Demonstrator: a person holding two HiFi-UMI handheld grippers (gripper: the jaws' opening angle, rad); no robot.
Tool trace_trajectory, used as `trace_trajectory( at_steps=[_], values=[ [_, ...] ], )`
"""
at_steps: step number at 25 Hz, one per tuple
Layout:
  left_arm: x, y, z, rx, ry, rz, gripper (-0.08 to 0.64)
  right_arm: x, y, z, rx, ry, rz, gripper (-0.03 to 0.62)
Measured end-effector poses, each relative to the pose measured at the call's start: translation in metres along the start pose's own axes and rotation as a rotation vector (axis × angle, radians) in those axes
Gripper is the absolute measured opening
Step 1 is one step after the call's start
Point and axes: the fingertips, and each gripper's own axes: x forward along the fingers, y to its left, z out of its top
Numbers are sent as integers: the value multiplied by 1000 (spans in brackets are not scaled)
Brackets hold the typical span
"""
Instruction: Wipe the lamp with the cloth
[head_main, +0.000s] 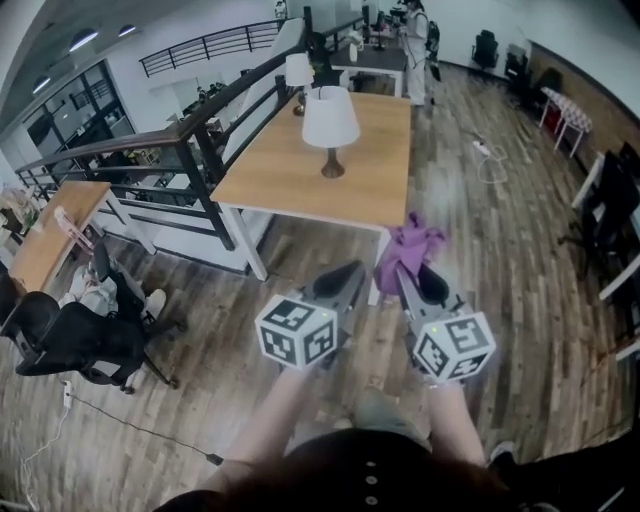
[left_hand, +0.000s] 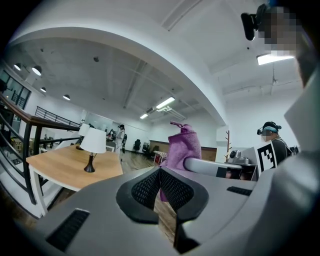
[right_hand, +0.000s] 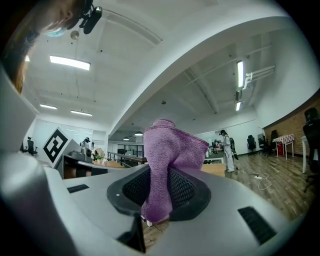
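A table lamp (head_main: 330, 124) with a white shade and dark base stands on a wooden table (head_main: 280, 175) ahead of me; the left gripper view shows the lamp (left_hand: 93, 145) at left. My right gripper (head_main: 404, 268) is shut on a purple cloth (head_main: 409, 249), which sticks up from between its jaws (right_hand: 164, 165). My left gripper (head_main: 358, 272) is held beside it, short of the table's near edge, jaws closed together with nothing between them (left_hand: 159, 177). The purple cloth (left_hand: 181, 146) shows just right of it.
A second white lamp (head_main: 298, 73) stands farther back on the table. A black railing (head_main: 190, 150) runs along the table's left side. An office chair (head_main: 75, 340) with a seated person is at lower left. A person (head_main: 414, 40) stands at the far end. Wooden floor (head_main: 490, 240) lies right.
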Motion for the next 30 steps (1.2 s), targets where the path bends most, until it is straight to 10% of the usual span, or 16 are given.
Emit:
trace_trajectory(
  at_steps=[30],
  values=[
    [258, 216, 84, -11, -59, 88, 11, 294, -201, 18, -55, 4, 87, 81]
  ],
)
